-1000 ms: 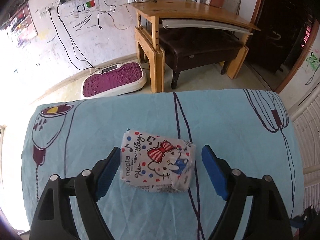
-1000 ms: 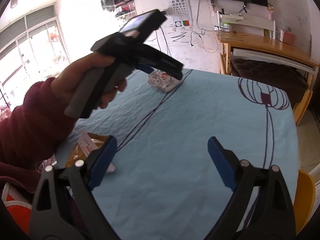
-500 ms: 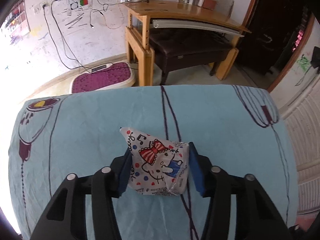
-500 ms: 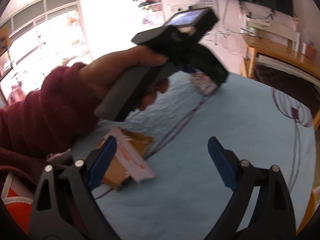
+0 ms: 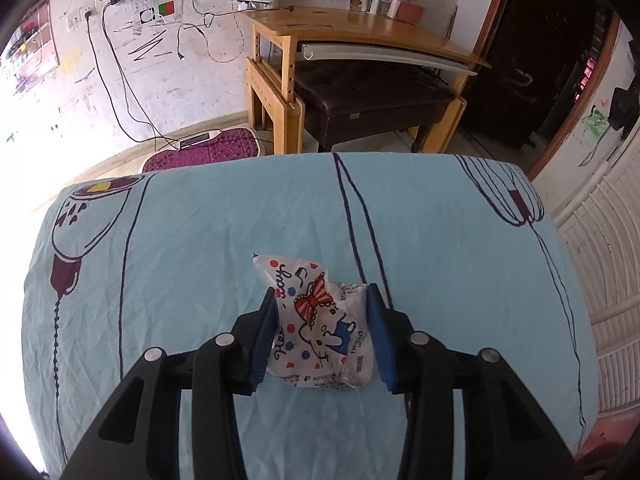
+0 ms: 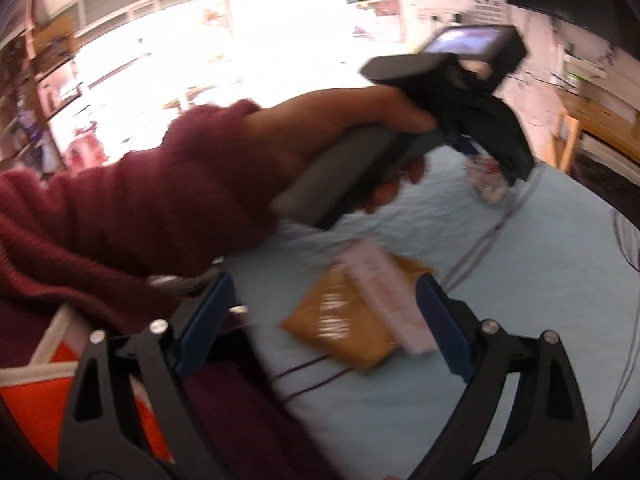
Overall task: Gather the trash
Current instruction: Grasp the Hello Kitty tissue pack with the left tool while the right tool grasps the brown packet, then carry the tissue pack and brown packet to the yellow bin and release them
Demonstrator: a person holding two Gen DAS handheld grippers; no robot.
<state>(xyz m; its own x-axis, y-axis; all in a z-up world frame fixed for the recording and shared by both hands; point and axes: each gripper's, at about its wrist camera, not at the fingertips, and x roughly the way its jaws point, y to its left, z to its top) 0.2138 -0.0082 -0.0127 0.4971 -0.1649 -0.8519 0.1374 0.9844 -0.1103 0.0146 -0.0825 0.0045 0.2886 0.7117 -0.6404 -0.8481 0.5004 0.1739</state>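
Observation:
My left gripper (image 5: 322, 332) is shut on a crumpled white tissue packet (image 5: 320, 328) with red and blue dots and a cartoon cat, just above the light blue tablecloth (image 5: 200, 240). In the right wrist view the same packet (image 6: 486, 180) hangs from the left gripper, held by a hand in a dark red sleeve. My right gripper (image 6: 324, 328) is open, its blue pads either side of a brown wrapper (image 6: 340, 324) with a pink-white paper packet (image 6: 384, 280) on top, both lying on the cloth.
A wooden desk (image 5: 360, 28) with a dark padded bench (image 5: 372, 92) stands beyond the table's far edge. A purple and white floor mat (image 5: 200, 152) lies by the wall. An orange and white bag (image 6: 36, 392) shows at the lower left.
My left gripper closed on the tissue packet and lifted it slightly. My right gripper swung left and down toward the brown wrapper, staying open.

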